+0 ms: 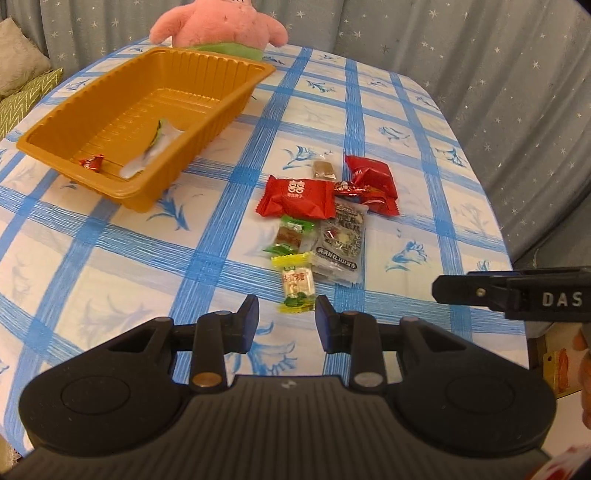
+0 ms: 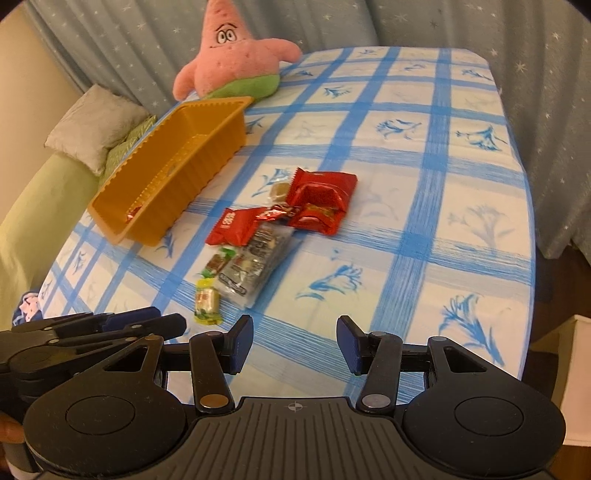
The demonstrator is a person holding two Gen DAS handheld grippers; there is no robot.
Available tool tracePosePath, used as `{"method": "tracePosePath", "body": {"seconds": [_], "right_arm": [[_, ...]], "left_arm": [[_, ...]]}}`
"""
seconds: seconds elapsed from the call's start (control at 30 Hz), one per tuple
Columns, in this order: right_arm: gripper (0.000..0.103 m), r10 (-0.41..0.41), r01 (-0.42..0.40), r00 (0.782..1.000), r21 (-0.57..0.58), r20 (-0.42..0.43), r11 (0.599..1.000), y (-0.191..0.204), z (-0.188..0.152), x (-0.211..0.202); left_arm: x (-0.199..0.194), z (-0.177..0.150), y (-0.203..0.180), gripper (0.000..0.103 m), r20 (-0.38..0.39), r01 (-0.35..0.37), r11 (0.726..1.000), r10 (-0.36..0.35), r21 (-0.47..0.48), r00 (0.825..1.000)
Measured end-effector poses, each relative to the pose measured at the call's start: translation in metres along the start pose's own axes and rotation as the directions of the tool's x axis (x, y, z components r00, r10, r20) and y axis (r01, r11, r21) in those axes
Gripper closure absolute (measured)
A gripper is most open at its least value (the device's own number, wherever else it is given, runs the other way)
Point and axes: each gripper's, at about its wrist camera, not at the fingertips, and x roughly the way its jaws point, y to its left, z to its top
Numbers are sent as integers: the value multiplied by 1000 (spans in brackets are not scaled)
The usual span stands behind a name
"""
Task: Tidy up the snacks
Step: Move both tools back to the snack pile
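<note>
An orange plastic tray stands on the table's left; a small red candy and a clear packet lie inside. A pile of snacks lies mid-table: a red packet, a larger red packet, a grey packet, a green-wrapped candy and a yellow-wrapped candy. My left gripper is open, just in front of the yellow candy's near end. My right gripper is open and empty, nearer the table's front edge.
A pink star plush toy sits at the far edge behind the tray. The table has a blue-checked cloth. Cushions lie on a sofa to the left. Starred curtains hang behind.
</note>
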Motion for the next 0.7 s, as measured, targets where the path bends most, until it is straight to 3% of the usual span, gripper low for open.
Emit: {"method": "tracePosePath", "body": {"seconds": [0.7], "right_arm": [[53,-18,19,1000,61,-11,998,-22,7,6]], "left_arm": [[41,17,-7,72,-29,-12,1000,12,17,1000]]}}
